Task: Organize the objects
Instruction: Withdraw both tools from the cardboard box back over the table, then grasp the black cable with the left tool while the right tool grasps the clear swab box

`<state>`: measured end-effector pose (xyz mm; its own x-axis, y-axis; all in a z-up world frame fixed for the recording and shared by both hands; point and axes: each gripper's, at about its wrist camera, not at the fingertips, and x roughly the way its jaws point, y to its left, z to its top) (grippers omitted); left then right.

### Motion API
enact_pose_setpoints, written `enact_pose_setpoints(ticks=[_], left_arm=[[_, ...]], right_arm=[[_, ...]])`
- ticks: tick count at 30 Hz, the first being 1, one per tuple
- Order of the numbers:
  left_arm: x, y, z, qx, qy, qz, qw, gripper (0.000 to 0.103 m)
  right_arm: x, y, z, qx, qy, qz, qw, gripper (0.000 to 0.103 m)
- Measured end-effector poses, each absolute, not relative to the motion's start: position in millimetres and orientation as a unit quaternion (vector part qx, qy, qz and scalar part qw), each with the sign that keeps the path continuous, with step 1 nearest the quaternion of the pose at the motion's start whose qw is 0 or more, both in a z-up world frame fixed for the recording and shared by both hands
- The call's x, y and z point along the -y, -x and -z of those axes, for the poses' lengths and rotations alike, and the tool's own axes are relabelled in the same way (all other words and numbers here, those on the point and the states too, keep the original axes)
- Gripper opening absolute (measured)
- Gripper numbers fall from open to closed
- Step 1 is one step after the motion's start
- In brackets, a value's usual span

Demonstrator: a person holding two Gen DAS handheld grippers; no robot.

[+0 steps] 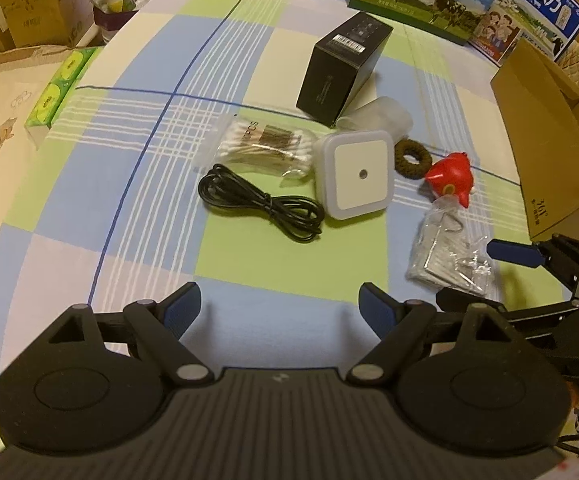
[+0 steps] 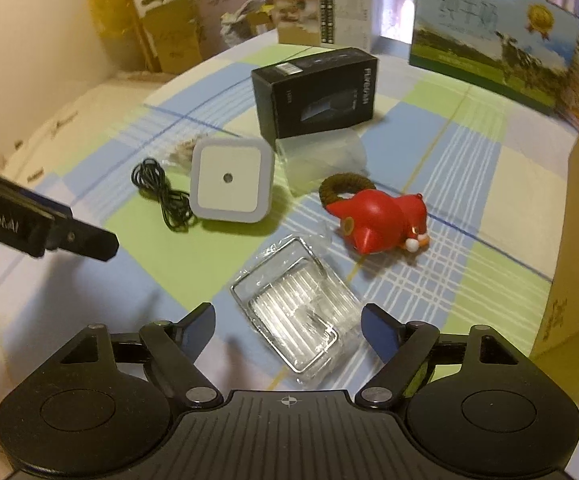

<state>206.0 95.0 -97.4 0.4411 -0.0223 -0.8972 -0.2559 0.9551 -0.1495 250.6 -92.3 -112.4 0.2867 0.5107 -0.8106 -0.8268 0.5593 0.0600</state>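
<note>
Both grippers wide open and empty: left gripper (image 1: 279, 306) hovers over bare cloth, right gripper (image 2: 288, 322) straddles the clear plastic packet of metal hardware (image 2: 297, 320), so I'd guess that's my first pick. Ahead-left sits the coiled black cable (image 2: 165, 196), then the white square night light (image 2: 229, 180).

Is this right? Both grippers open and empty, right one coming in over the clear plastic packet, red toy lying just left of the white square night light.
Not quite. The red toy lies to the right of the white square night light, as the right wrist view shows; the black cable is what lies on its left. The rest holds: left gripper and right gripper are open and empty, the right one at the clear plastic packet.
</note>
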Motion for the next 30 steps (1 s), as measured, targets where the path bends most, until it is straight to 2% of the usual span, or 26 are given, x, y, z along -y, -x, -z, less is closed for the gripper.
enact_pose_setpoints(ticks=[8, 10, 13, 15, 30], left_arm=[[-100, -209, 106, -0.525, 0.125, -0.068, 0.839, 0.086], [-101, -210, 107, -0.524, 0.12, -0.065, 0.84, 0.086], [-102, -213, 110, -0.523, 0.113, -0.06, 0.843, 0.089], [-103, -215, 111, -0.519, 0.107, -0.057, 0.846, 0.091], [-108, -246, 123, -0.497, 0.05, -0.012, 0.866, 0.097]], right_arm=[[83, -240, 125, -0.379, 0.256, -0.428, 0.779, 0.074], [83, -238, 125, -0.378, 0.263, -0.428, 0.778, 0.059], [85, -238, 124, -0.373, 0.275, -0.426, 0.777, 0.044], [86, -236, 124, -0.371, 0.281, -0.426, 0.775, 0.041], [141, -252, 115, -0.419, 0.235, -0.325, 0.815, 0.039]])
